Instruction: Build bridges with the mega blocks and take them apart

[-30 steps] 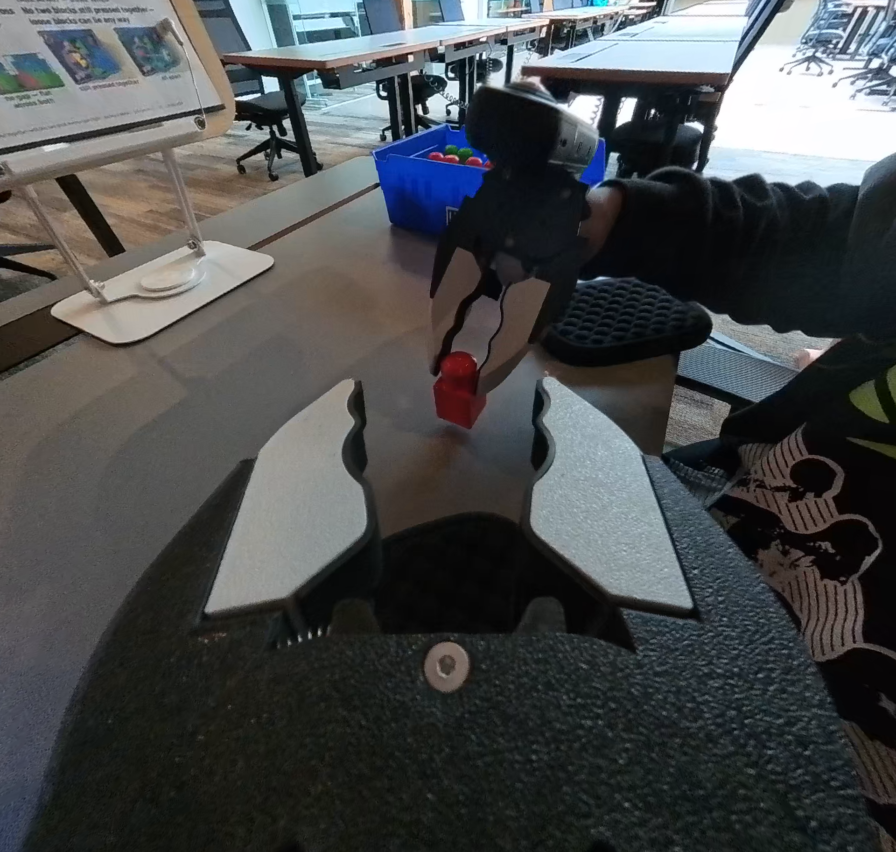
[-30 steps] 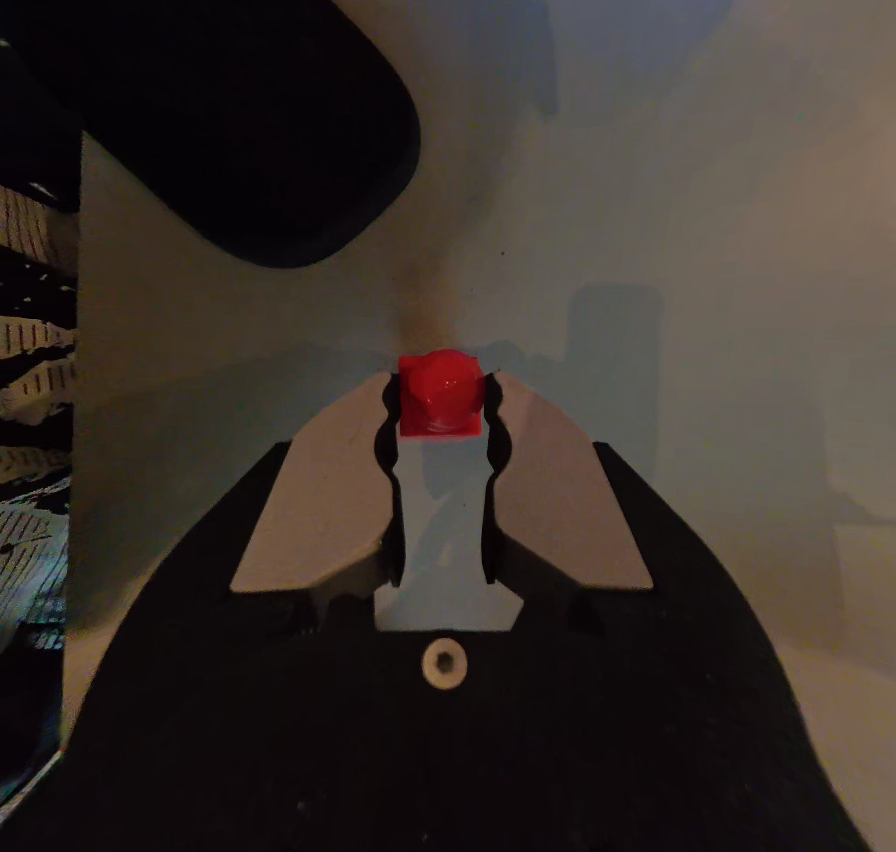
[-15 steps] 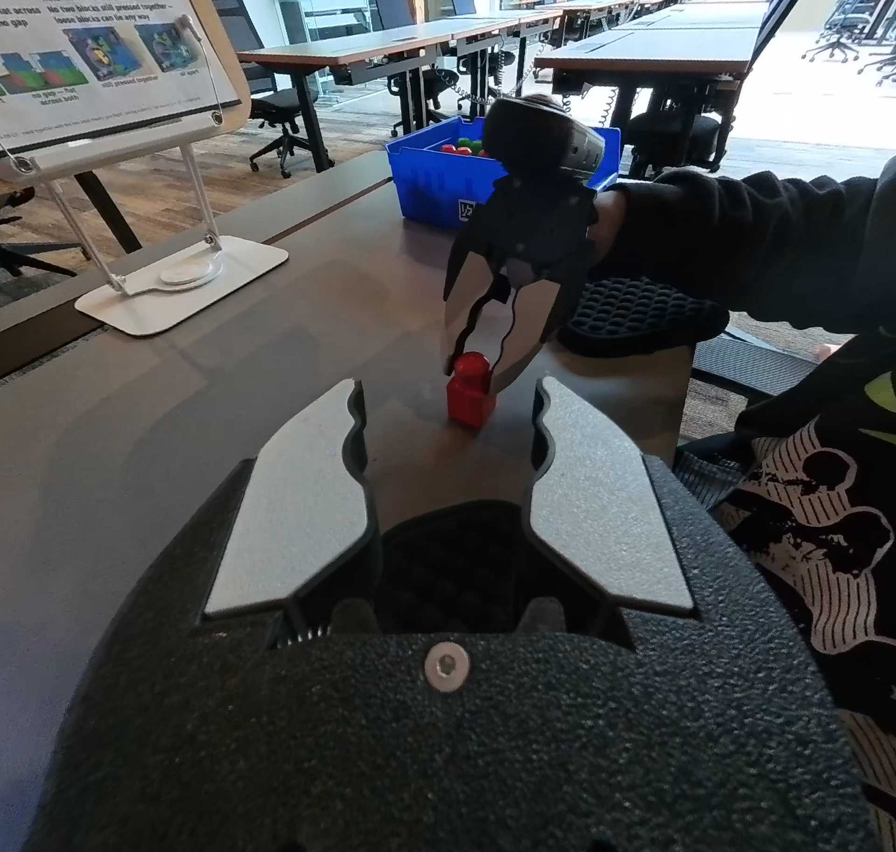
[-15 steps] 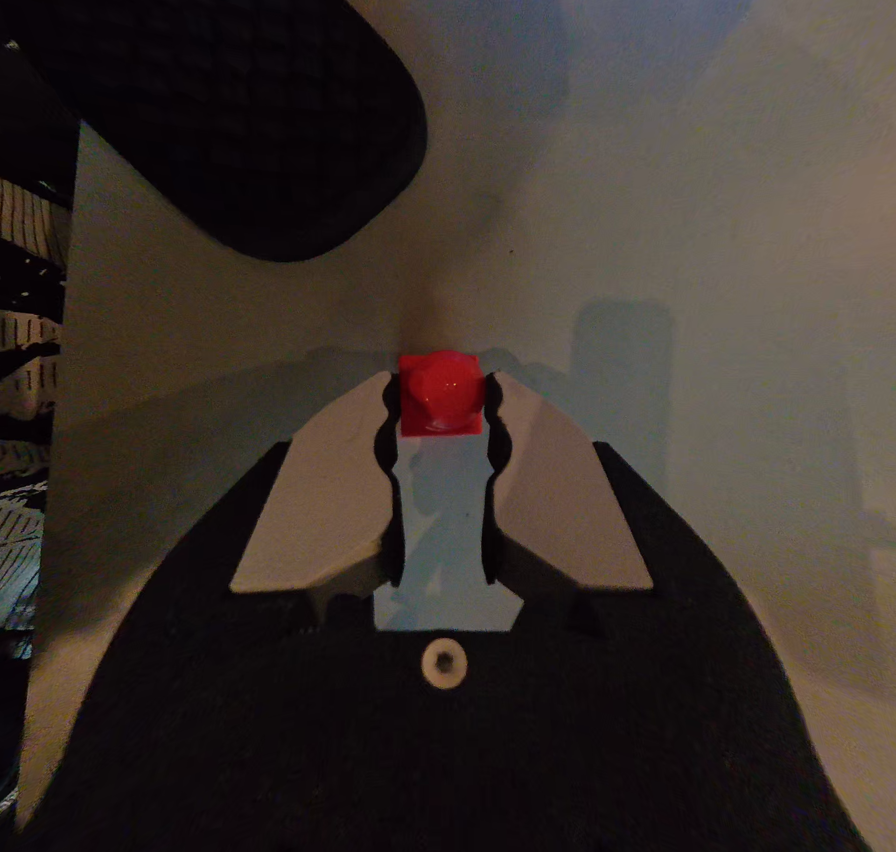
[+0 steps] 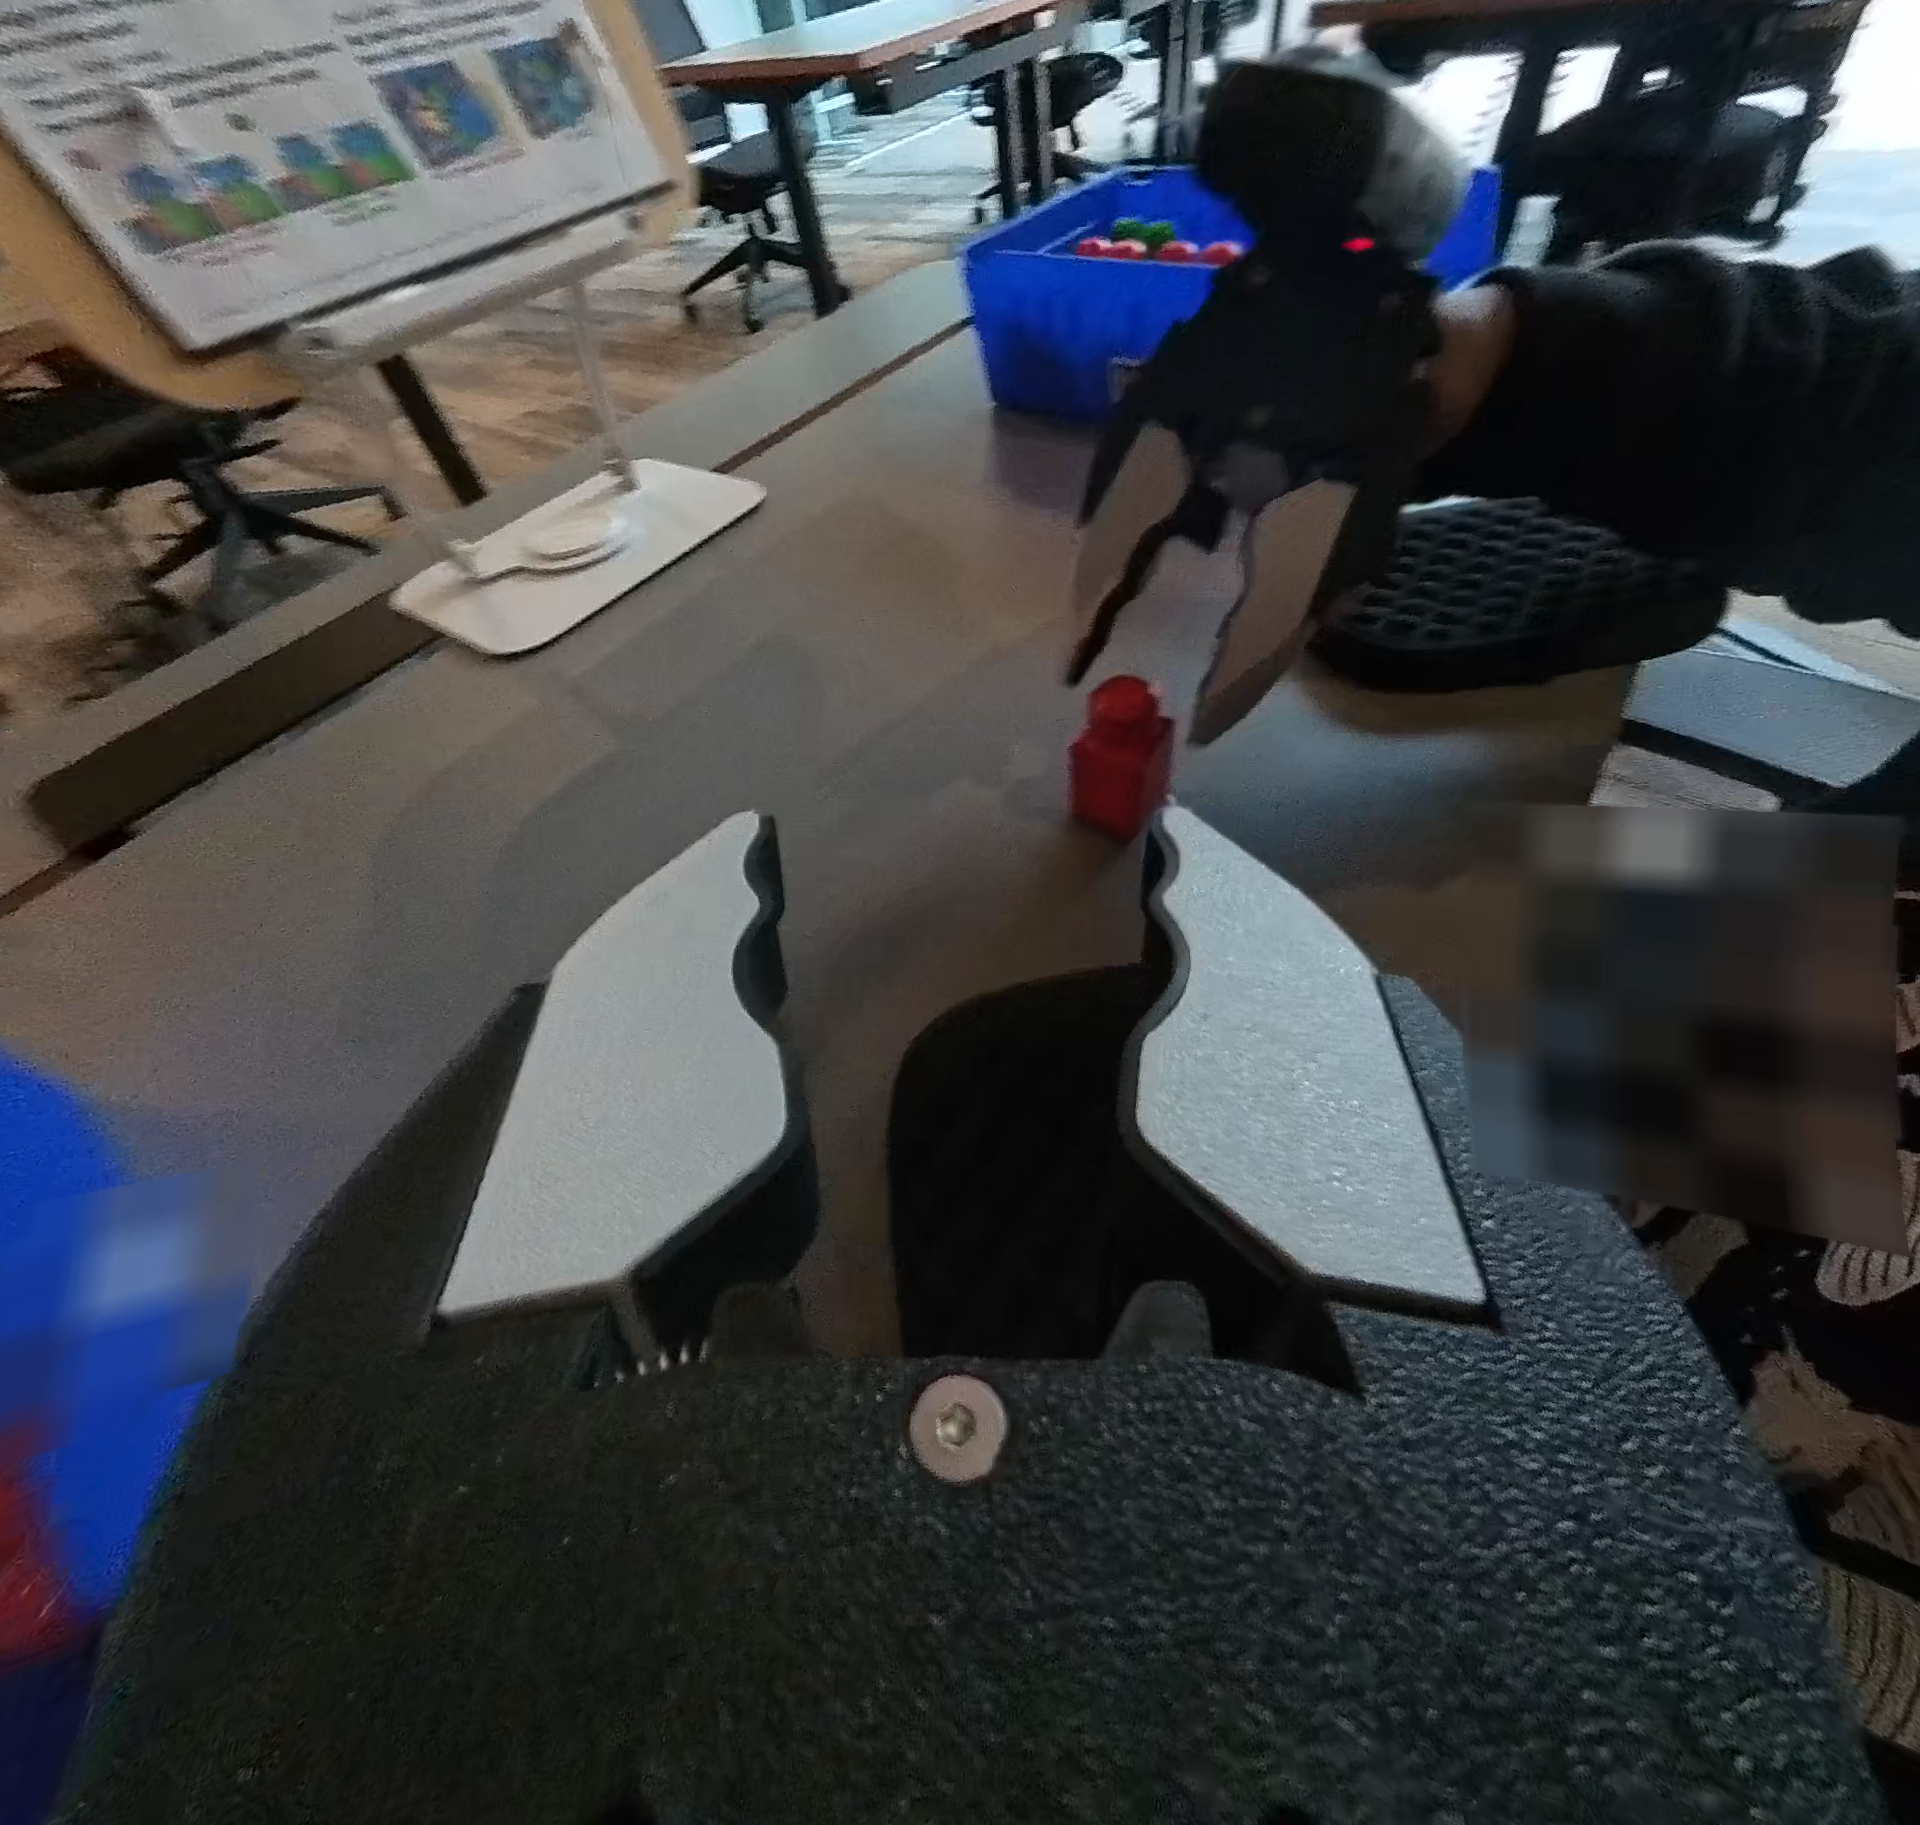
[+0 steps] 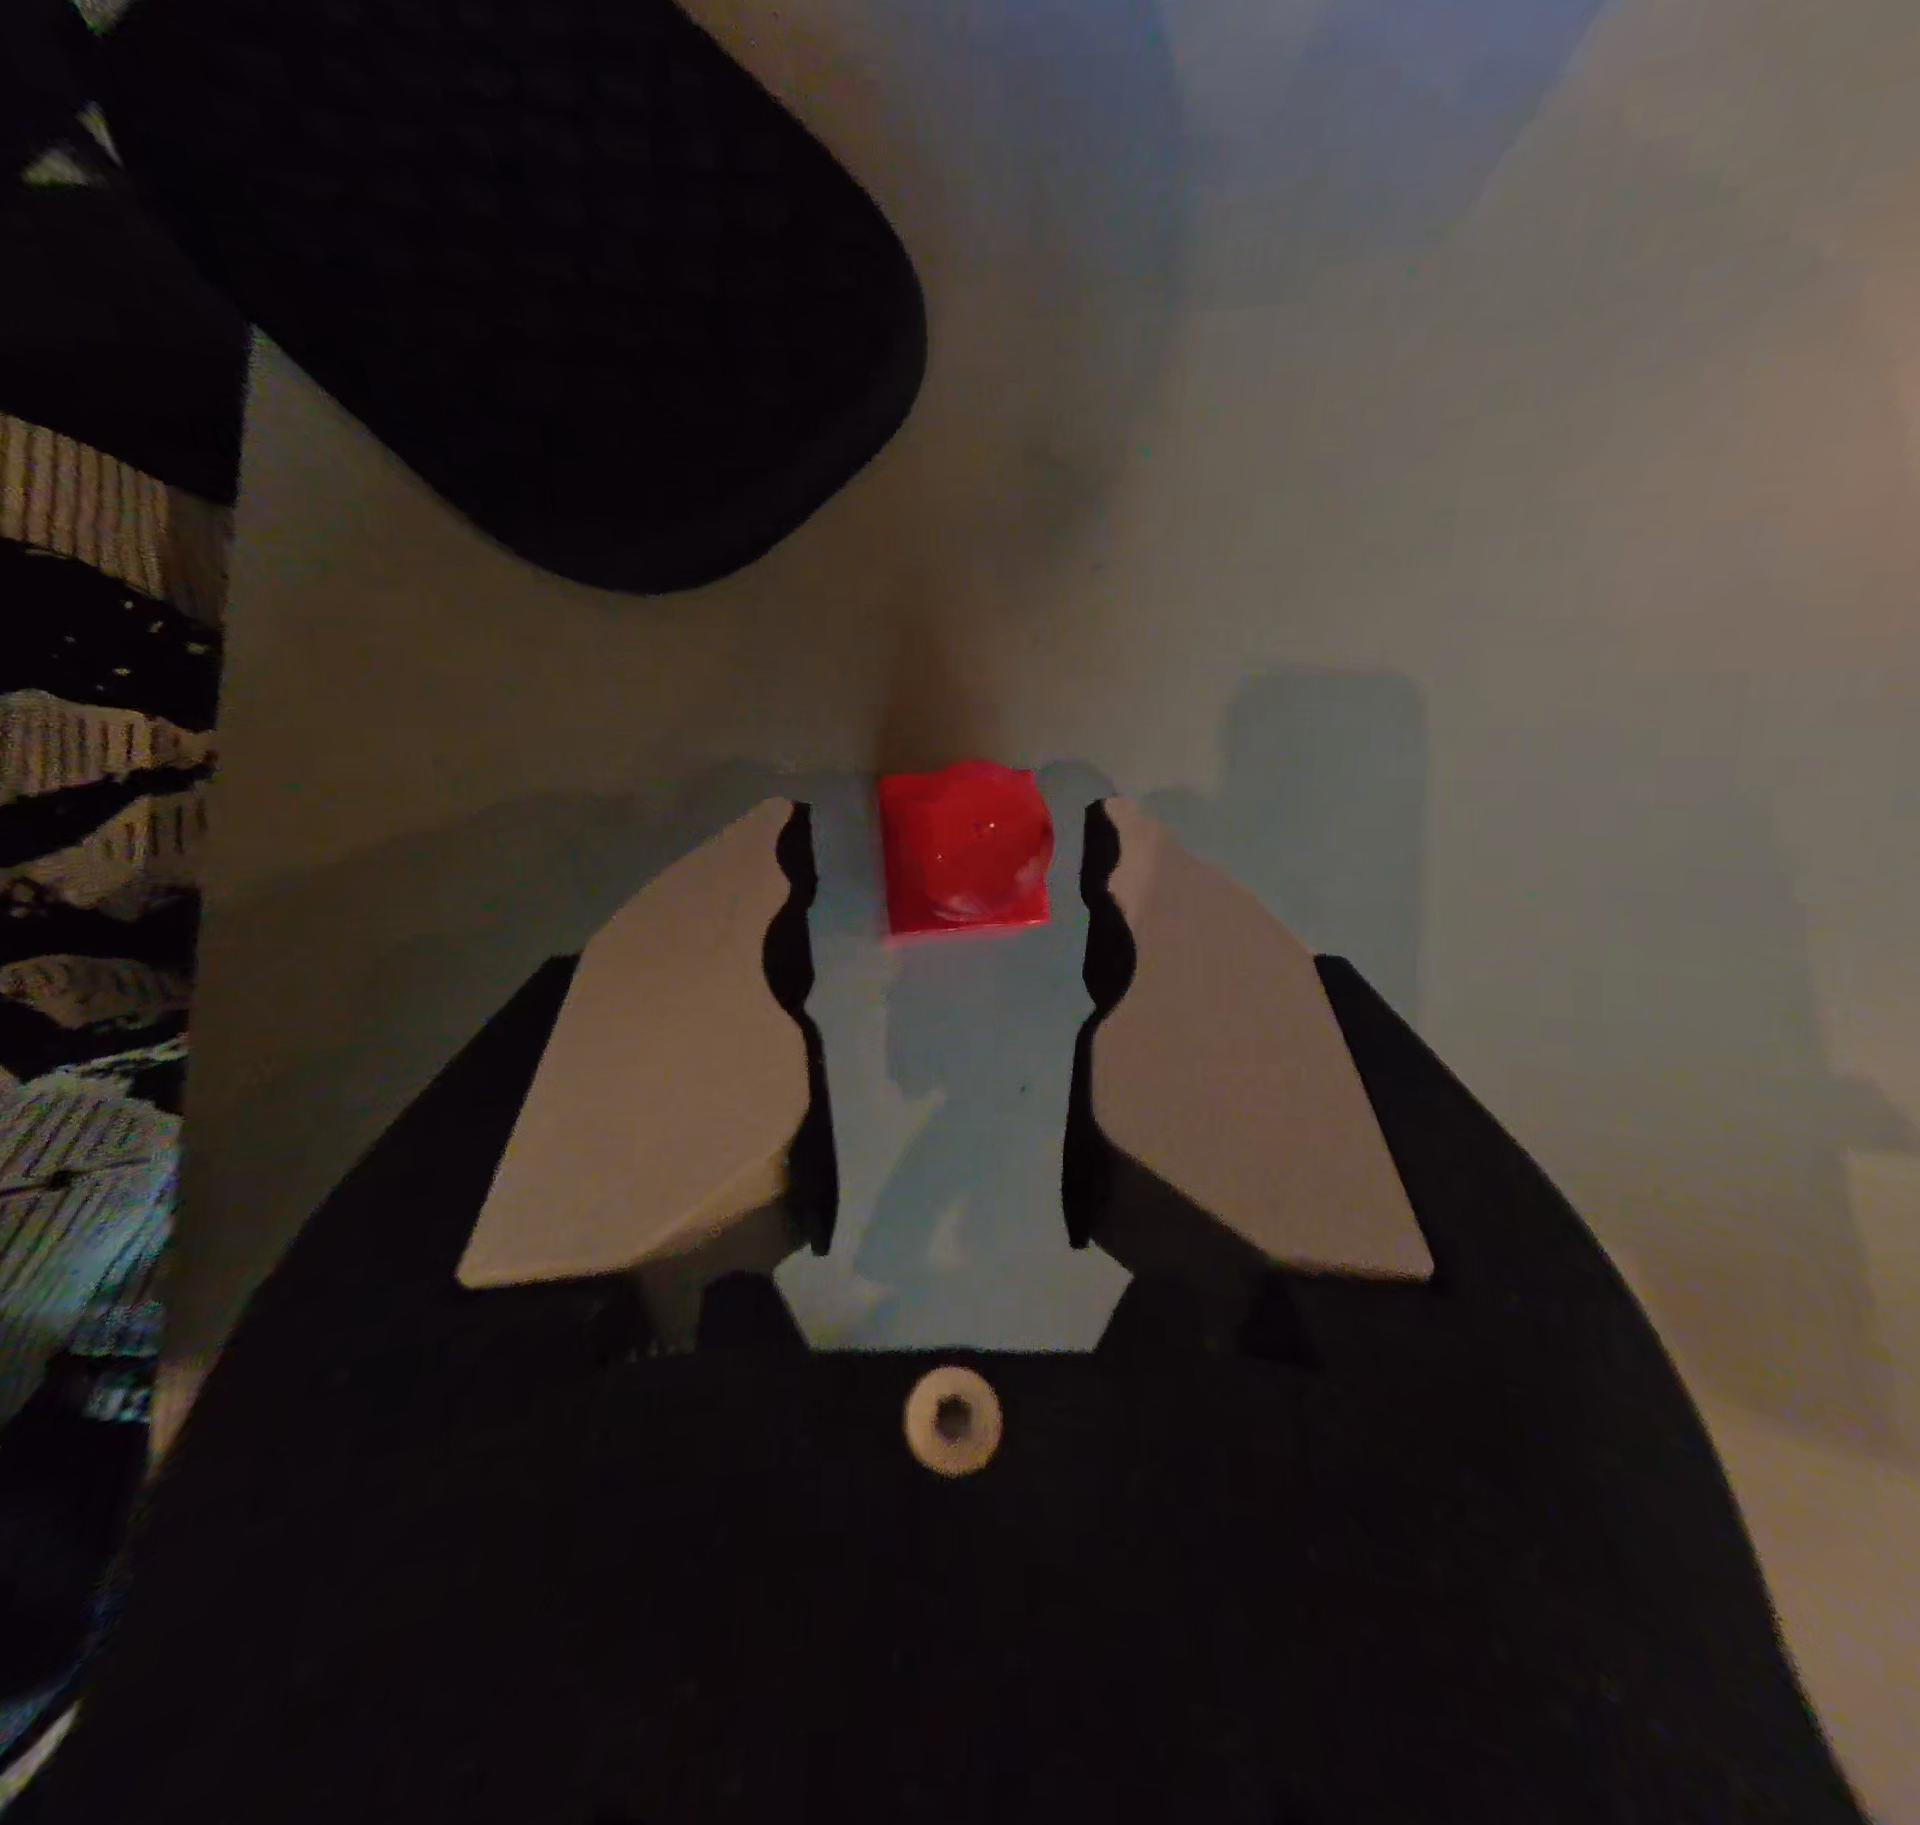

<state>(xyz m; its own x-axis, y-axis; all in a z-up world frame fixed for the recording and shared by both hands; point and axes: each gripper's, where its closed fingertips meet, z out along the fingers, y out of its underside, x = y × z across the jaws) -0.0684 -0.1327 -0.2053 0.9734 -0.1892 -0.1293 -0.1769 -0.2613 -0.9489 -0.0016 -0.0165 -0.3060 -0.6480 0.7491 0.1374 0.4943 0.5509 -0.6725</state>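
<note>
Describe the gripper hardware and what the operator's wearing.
Both grippers match. The left gripper has a black pebbled body, flat pale grey fingers with wavy black inner edges, and a silver screw at the centre. The right gripper, seen from the left wrist view, shows a small red light. Its arm wears a black sleeve.

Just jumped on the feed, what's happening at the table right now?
A person is working two handheld grippers over a grey table. The right gripper hangs open just above a single red mega block that stands upright on the table, its fingers on either side and not touching it. The left gripper is open and empty, short of the block. A blue bin of more blocks sits at the far edge; no bridge is built yet.
</note>
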